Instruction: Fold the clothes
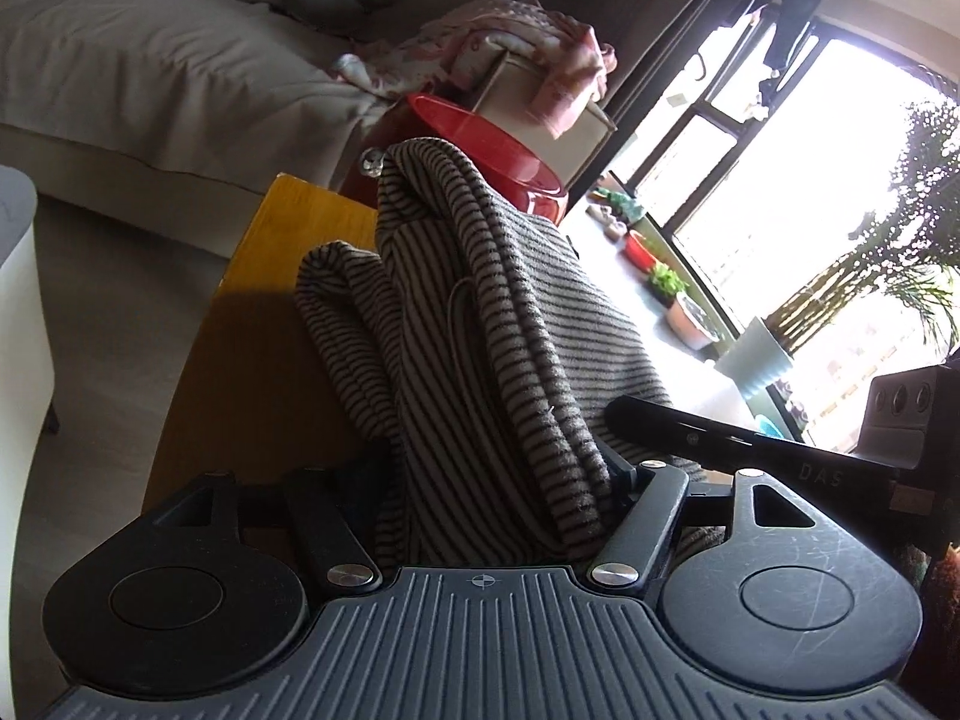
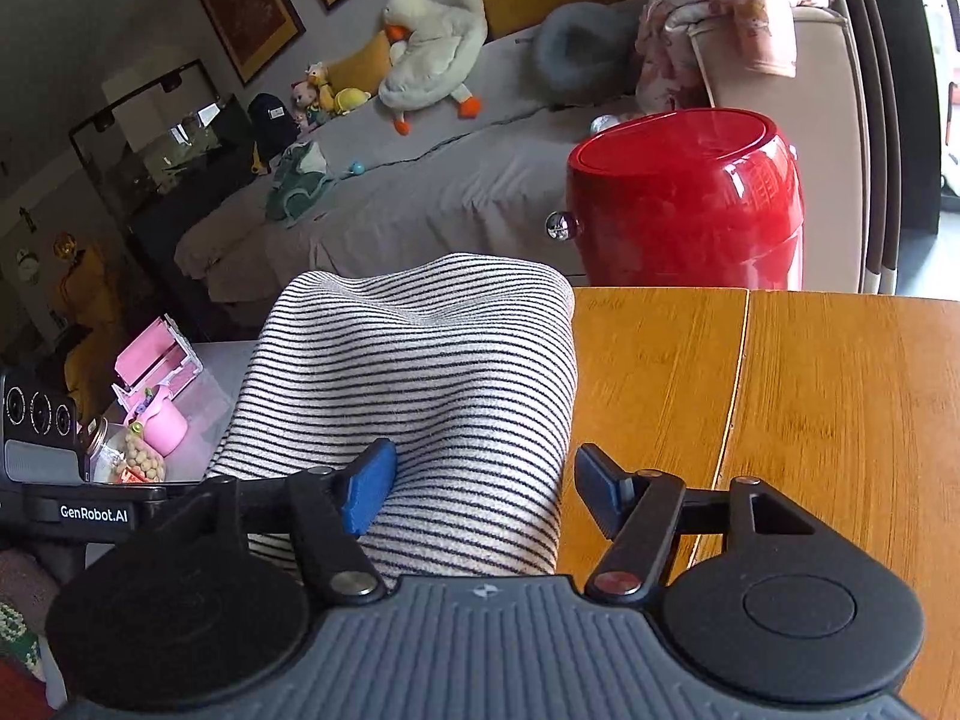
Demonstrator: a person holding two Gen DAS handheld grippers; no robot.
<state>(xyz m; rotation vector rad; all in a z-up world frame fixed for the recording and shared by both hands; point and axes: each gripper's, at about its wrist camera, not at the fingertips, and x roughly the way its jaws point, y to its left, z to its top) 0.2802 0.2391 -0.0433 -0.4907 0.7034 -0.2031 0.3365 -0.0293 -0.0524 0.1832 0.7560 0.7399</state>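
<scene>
1. The left hand-held gripper [image 1: 498, 480] is clenched on a bunched fold of the striped sweater [image 1: 480, 330], which rises toward 12 o'clock between its fingers, above the wooden desk [image 1: 288, 240]
2. The right hand-held gripper [image 2: 480, 492] is released, jaws spread; the striped sweater [image 2: 420, 372] lies draped between them over the desk's [image 2: 810, 390] left part, touching the blue pad [image 2: 366, 495] at 9 o'clock
3. A red bin [image 2: 684, 204] stands beyond the desk at 1 o'clock, beside the sofa [image 2: 420, 192]
</scene>
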